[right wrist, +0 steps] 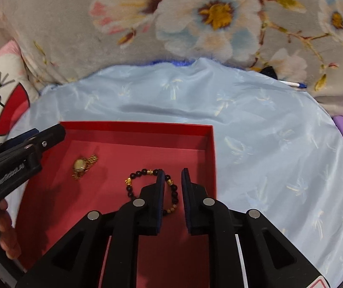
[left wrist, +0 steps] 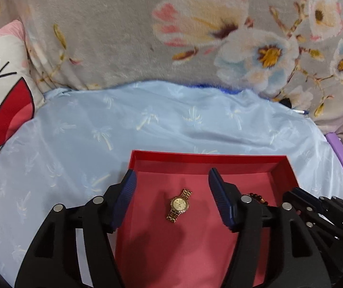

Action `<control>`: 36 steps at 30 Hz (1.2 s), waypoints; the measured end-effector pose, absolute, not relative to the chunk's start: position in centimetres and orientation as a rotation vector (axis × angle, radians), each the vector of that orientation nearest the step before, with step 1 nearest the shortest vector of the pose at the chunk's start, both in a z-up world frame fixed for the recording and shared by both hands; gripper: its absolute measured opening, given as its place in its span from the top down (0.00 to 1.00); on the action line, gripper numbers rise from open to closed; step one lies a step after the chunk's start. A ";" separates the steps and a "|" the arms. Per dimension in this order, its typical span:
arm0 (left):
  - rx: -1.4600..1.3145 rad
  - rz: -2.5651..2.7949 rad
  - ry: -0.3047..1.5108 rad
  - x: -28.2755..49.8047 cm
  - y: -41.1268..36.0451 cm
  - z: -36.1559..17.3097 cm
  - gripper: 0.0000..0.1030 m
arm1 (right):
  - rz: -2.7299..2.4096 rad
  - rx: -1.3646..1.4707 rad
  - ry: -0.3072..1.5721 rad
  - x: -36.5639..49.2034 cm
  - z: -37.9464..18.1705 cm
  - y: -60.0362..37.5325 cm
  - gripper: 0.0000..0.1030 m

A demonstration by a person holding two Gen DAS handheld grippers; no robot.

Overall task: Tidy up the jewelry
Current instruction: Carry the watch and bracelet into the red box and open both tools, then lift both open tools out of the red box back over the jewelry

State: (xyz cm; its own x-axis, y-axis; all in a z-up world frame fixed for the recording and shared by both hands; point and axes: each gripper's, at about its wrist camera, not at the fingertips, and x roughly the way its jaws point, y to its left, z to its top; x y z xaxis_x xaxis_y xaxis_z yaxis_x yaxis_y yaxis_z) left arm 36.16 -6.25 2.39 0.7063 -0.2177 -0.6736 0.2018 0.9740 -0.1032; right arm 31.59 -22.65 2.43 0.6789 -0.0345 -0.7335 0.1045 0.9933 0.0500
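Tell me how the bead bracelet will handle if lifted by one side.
The bracelet is a loop of separate strung beads, so it will probably sag and swing rather than hold its ring shape. Its round, glossy beads may slip between pads. It looks light.

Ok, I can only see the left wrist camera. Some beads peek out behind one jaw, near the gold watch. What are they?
Observer: A whole bracelet of dark beads with a few gold ones, lying in the red box.
Operator: Is the other gripper pinching it?
Observer: It doesn't look so. The right gripper has its jaws a little apart over one side of the loop.
Operator: What's holding my gripper?
Observer: A hand; its fingers show under the left gripper.
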 end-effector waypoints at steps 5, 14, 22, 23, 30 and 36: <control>-0.026 -0.197 0.684 31.6 -4.2 4.8 0.37 | -0.032 0.126 0.718 25.1 4.8 -22.7 0.76; -0.056 -0.158 0.750 18.3 -0.4 2.5 0.35 | 0.095 0.158 0.713 10.8 4.9 -19.8 0.70; -0.042 -0.173 0.839 8.2 2.3 -0.6 0.35 | 0.129 0.177 0.814 1.3 1.3 -17.8 0.70; -0.039 -0.179 0.846 7.3 2.5 -0.7 0.35 | 0.121 0.169 0.822 0.4 0.9 -17.5 0.70; -0.002 -0.215 0.918 2.6 1.8 -3.3 0.35 | 0.083 0.175 0.878 -3.2 -1.5 -17.5 0.70; 0.010 -0.214 0.954 2.2 1.4 -5.2 0.43 | 0.077 0.176 0.874 -3.7 -1.5 -17.7 0.70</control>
State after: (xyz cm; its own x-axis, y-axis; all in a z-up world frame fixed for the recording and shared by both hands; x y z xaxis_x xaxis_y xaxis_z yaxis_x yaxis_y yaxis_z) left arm 2.17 1.44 -5.20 0.5594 -0.1770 -0.8098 0.1856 0.9789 -0.0857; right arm -3.75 -17.71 -1.49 0.6400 0.1393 -0.7556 0.0046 0.9827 0.1850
